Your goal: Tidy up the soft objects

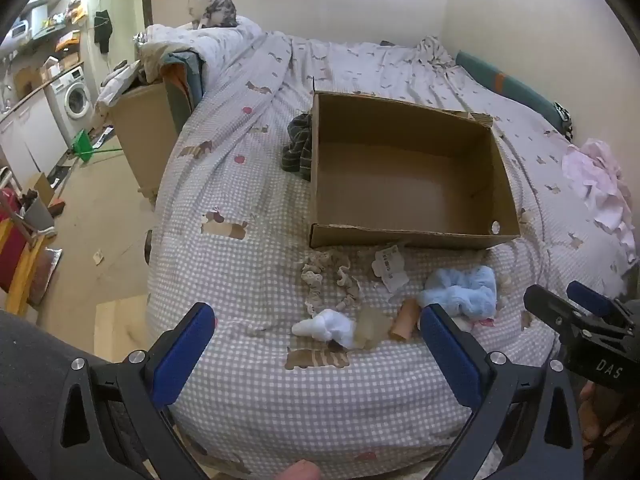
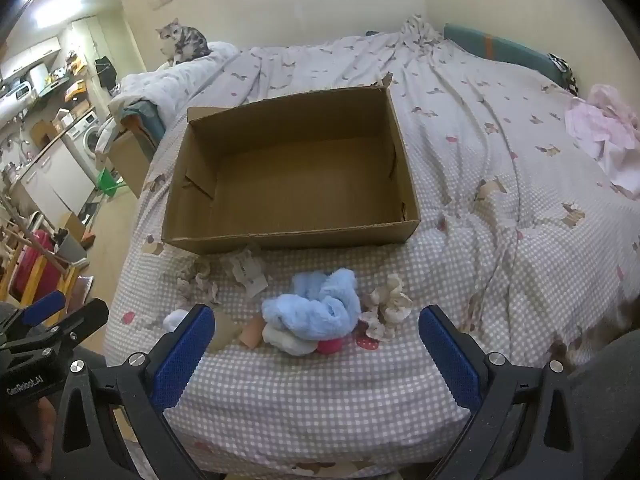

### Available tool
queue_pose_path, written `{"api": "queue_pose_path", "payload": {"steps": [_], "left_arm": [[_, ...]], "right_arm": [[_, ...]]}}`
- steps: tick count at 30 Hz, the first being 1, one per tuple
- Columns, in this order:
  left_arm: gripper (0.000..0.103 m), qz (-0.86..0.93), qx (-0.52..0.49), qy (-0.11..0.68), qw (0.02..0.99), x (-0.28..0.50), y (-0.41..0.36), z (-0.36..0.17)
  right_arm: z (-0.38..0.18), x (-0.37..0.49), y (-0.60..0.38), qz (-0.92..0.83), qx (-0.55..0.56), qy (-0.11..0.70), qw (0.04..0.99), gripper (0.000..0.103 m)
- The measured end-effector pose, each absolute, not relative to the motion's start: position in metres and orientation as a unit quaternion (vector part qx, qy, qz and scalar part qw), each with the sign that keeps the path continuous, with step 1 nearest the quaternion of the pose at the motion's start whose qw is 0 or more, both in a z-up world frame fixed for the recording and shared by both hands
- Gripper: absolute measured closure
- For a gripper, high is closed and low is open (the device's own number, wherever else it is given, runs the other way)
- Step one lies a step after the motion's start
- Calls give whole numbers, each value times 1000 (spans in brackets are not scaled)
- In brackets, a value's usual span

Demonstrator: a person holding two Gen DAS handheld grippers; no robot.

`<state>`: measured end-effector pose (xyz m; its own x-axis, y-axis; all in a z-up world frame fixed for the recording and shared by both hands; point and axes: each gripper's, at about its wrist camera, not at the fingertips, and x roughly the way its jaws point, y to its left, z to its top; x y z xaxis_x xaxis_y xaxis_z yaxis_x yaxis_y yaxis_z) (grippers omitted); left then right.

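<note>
An empty cardboard box (image 1: pixel 400 237) (image 2: pixel 288 237) sits on the checked bedspread. In front of it lie small soft items: a fluffy blue cloth (image 1: pixel 460 290) (image 2: pixel 316 304), a white sock (image 1: pixel 326 326) (image 2: pixel 288 340), a beige lacy piece (image 1: pixel 324 276) (image 2: pixel 196 276), a peach sock (image 1: pixel 404 320) (image 2: pixel 254 332), a cream ruffled piece (image 2: pixel 390 304) and something pink (image 2: pixel 330 346). My left gripper (image 1: pixel 316 309) hovers open over the white sock. My right gripper (image 2: pixel 316 310) hovers open over the blue cloth. Neither holds anything.
A cat (image 1: pixel 212 6) (image 2: pixel 182 42) sits on the bunched duvet at the far left. A dark striped garment (image 1: pixel 298 148) lies left of the box, a pink garment (image 2: pixel 604 128) at the right edge. A paper tag (image 1: pixel 390 268) lies among the items. Floor drops off left.
</note>
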<state>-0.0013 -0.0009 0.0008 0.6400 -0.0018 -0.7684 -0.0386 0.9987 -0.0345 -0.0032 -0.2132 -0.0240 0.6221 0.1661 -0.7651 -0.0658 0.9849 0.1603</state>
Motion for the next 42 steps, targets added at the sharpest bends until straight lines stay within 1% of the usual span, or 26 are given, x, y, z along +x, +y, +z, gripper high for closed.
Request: {"api": "queue_pose_path", "payload": {"steps": [42], "left_arm": [[1,6,-55,434,899,2,4,1]], "right_arm": [[-23,-5,-210,62,49,420,904,0]]}}
